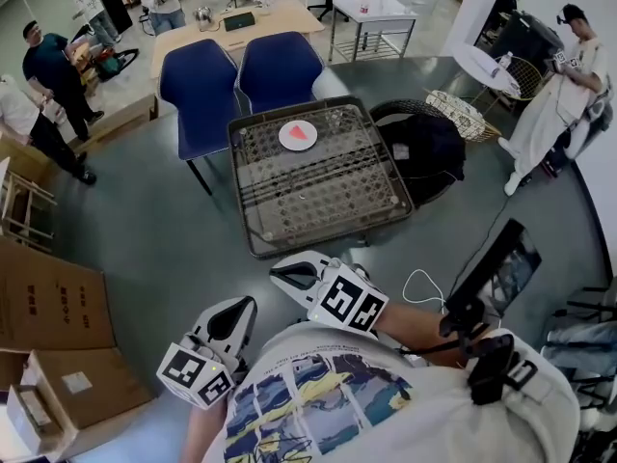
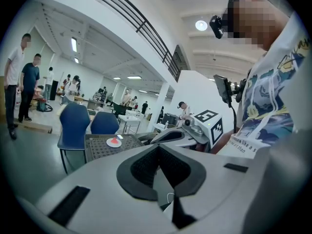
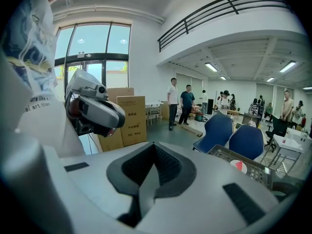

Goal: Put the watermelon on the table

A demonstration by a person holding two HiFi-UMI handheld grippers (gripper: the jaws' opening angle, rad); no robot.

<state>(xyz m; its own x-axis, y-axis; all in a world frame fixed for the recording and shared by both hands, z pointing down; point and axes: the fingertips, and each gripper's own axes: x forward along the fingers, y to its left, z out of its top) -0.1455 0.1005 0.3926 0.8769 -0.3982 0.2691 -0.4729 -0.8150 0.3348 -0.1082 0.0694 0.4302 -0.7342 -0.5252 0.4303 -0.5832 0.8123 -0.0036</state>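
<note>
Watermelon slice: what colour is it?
The watermelon slice is red; the head view shows it best.

Two hand-held grippers are showing: the left hand-held gripper (image 1: 239, 309) and the right hand-held gripper (image 1: 287, 276); one bench (image 1: 318, 196) is carrying one plate (image 1: 287, 139), which is holding one watermelon slice (image 1: 302, 133); two blue chairs are standing behind it, the left chair (image 1: 201, 90) and the right chair (image 1: 280, 66); at least four bystanders (image 1: 53, 66) are standing around.

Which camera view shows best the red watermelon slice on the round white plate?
The head view: it looks down on the red wedge-shaped watermelon slice on the round white plate on the dark mesh-top table. The left gripper view shows the slice tiny and distant; the right gripper view shows the slice likewise.
</note>
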